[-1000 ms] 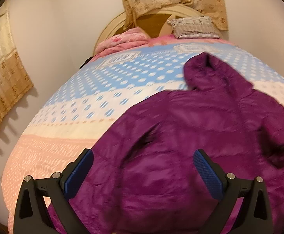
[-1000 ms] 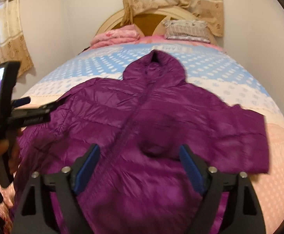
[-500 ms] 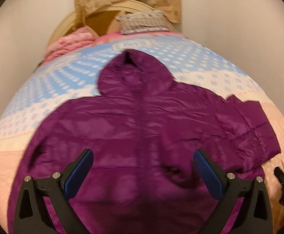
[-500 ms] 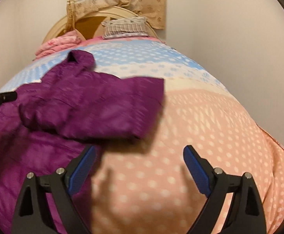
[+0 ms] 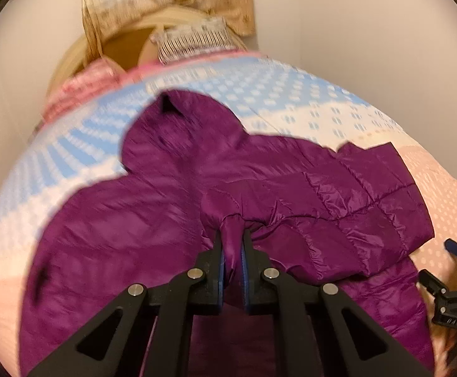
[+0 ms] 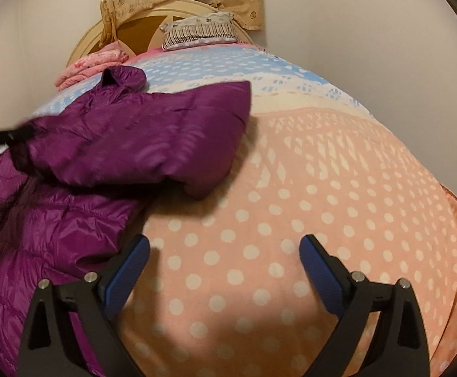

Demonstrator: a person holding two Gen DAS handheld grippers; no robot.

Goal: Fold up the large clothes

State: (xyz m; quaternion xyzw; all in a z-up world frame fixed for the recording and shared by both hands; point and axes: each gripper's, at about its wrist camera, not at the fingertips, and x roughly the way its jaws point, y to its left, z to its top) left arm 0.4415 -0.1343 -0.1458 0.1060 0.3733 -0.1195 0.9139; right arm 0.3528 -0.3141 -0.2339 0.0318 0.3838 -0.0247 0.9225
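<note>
Jacket: the purple puffer jacket (image 5: 153, 213) lies spread on the bed (image 6: 291, 220), hood (image 5: 178, 132) toward the headboard (image 6: 140, 28), one sleeve (image 6: 153, 132) already laid across the body
Left tongs: the left gripper (image 5: 232, 248) is pressed together on a bunched ridge of the jacket's fabric near the middle of the chest, the cloth puckering up between the blue pads
Right tongs: the right gripper (image 6: 225, 260) stands spread and is widening, nothing between its jaws, hovering over bare dotted quilt just beside the jacket's side edge
Step, as I judge it: the left has its pinch, the right is lining up for a hold of its own
Risk, slippery shell: the quilted nylon looks slick, and the pinch is only a small fold, so a hard pull could let it slide out
Risk, uneven lift: if only the left side rises, the sleeve folded over may tumble off and undo that fold
Risk, quilt: the right tongs sit over bedding, so closing there might catch the quilt and not the jacket
Backdrop: pillow (image 6: 200, 31) and pink blanket (image 6: 96, 62) are well apart from the work
</note>
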